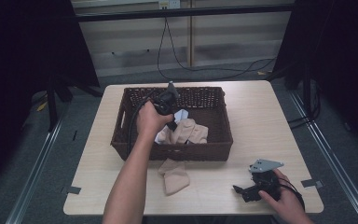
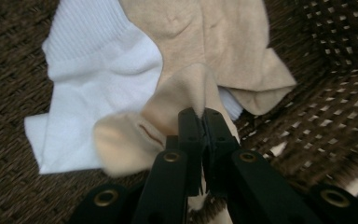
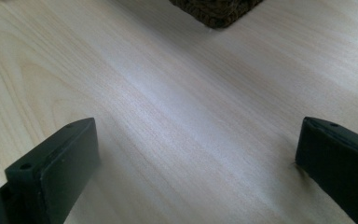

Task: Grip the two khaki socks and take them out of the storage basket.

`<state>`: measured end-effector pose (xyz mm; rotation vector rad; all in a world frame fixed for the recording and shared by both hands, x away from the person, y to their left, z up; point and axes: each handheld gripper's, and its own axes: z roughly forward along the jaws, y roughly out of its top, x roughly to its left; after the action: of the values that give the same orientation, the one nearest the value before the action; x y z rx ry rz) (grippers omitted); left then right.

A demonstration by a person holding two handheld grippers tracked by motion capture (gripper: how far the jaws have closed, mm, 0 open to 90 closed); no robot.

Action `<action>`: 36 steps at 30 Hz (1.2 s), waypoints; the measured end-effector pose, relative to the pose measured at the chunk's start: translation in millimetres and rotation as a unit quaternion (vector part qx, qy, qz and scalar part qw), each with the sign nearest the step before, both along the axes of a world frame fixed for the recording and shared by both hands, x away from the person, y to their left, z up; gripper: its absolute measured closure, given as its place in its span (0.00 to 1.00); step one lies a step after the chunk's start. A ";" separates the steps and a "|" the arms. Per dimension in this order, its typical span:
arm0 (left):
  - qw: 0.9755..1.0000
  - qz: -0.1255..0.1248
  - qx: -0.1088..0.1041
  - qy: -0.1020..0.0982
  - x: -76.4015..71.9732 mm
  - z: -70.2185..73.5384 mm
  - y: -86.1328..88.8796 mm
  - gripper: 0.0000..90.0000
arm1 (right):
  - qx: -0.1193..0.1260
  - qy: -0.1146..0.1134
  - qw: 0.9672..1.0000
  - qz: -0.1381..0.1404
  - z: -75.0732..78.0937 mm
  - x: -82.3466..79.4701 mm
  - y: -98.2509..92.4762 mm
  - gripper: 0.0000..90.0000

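Inside the dark brown woven wicker basket [image 1: 216,122], the left gripper [image 2: 201,114] has its jaws clamped on a soft beige fabric sock [image 2: 182,88]; the right gripper [image 1: 254,186] rests on the pale wooden desk [image 3: 177,116], jaws wide apart.

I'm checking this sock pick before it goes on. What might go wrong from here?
The left tongs pinch only a small fold of the beige sock, so it may slip free. That sock overlaps the white sock in the basket, so lifting might drag the white one along or snag on the wicker.
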<state>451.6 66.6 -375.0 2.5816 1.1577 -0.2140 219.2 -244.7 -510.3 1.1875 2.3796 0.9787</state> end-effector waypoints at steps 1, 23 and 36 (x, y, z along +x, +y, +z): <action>1.000 -0.001 0.000 -0.002 -0.5 4.3 1.5 0.97 | 0.000 0.000 1.000 0.000 0.0 0.0 0.0 0.00; 1.000 -0.022 -0.004 -0.006 -15.2 95.8 27.4 0.97 | 0.001 0.002 1.000 0.002 -0.1 0.1 -0.2 0.00; 0.999 -0.030 -0.019 -0.021 -30.7 145.7 30.0 0.97 | 0.001 0.002 1.000 0.002 -0.1 0.0 -0.1 0.00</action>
<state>420.9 96.6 -229.3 2.5767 1.0527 -0.1928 219.2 -244.8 -510.3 1.1867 2.3855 0.9798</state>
